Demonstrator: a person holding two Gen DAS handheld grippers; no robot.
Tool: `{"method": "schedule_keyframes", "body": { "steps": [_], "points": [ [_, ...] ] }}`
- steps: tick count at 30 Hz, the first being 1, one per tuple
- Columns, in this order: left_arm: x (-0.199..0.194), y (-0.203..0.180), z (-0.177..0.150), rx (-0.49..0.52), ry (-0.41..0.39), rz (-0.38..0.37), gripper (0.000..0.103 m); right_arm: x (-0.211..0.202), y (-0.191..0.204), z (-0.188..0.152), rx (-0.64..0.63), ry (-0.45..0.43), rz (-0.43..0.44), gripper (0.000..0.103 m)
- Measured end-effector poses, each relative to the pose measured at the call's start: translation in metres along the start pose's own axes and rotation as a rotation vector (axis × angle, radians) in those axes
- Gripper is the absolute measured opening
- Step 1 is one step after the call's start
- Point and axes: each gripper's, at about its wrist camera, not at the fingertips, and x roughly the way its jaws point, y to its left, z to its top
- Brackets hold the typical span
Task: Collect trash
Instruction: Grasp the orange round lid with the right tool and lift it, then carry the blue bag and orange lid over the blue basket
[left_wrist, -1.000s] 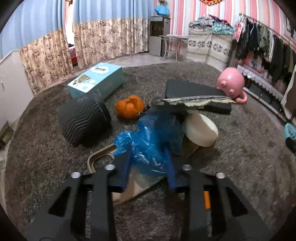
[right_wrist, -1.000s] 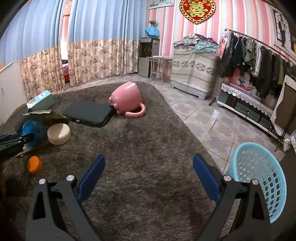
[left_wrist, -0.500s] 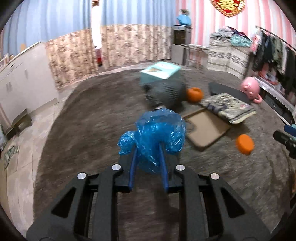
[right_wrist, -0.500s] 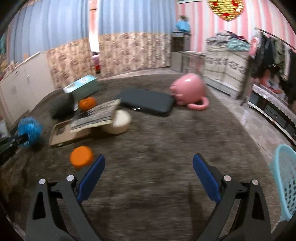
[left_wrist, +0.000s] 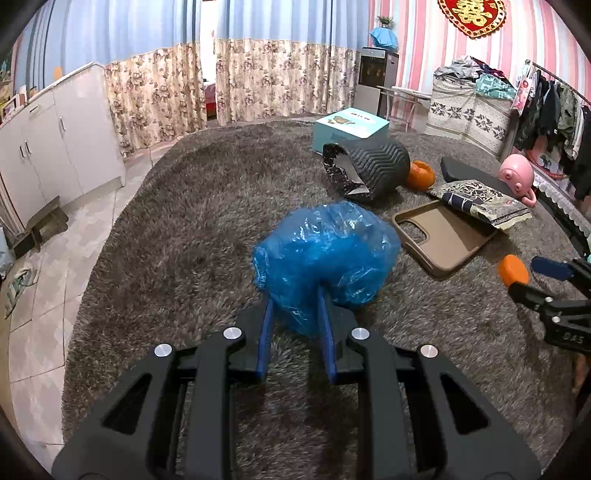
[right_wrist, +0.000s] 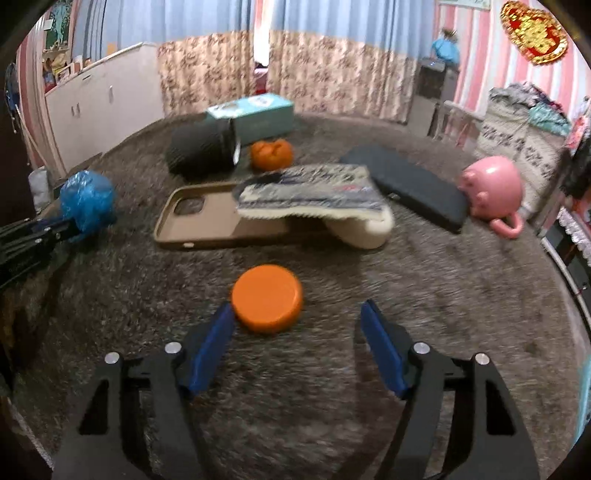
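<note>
With the left gripper (left_wrist: 295, 321) clamping the blue bag (left_wrist: 325, 254) left of the orange lid (right_wrist: 266, 297), the right gripper (right_wrist: 297, 323), fingers closing but not yet touching, must straddle that lid on the rug (right_wrist: 406, 280)

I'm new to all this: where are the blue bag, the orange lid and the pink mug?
Blue bag (left_wrist: 325, 251), left wrist view, crumpled middle.
Orange lid (right_wrist: 266, 291), right wrist view, flat top.
Pink mug (right_wrist: 493, 188), right wrist view, rounded side.
</note>
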Motion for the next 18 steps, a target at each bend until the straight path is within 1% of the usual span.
{"method": "schedule_keyframes", "body": {
  "steps": [3,4,5,6,7,10,11,12,15,17,18],
  "points": [
    [0.0,-0.002,-0.001,0.0,0.002,0.0,0.021,0.003,0.002,0.002,0.001,0.002,0.016,0.063],
    [0.0,-0.002,-0.001,0.001,0.002,0.0,0.021,0.005,0.002,0.004,0.004,0.003,0.027,0.059],
    [0.001,-0.003,-0.001,0.003,0.003,0.002,0.021,0.005,0.002,0.005,0.006,0.005,0.045,0.051],
    [0.001,-0.004,-0.001,0.006,0.004,0.004,0.021,0.005,0.003,0.005,0.005,0.007,0.054,0.048],
    [0.002,-0.006,0.0,0.01,0.005,0.008,0.021,0.004,0.003,0.005,0.005,0.006,0.062,0.04],
    [0.001,-0.008,0.003,0.02,0.001,0.019,0.02,-0.007,-0.006,0.004,0.046,-0.011,0.099,0.04],
    [0.0,-0.009,0.005,0.021,-0.002,0.021,0.019,-0.011,-0.01,0.004,0.06,-0.015,0.105,0.04],
    [-0.002,-0.01,0.007,0.02,-0.006,0.022,0.017,-0.019,-0.016,0.004,0.074,-0.025,0.095,0.04],
    [-0.009,-0.013,0.014,0.02,-0.018,0.021,0.016,-0.05,-0.039,0.005,0.101,-0.076,0.029,0.04],
    [-0.015,-0.021,0.021,0.027,-0.033,0.017,0.015,-0.071,-0.054,0.004,0.122,-0.107,-0.01,0.04],
    [-0.019,-0.028,0.025,0.034,-0.044,0.009,0.014,-0.085,-0.064,0.002,0.134,-0.128,-0.043,0.04]
  ]
}}
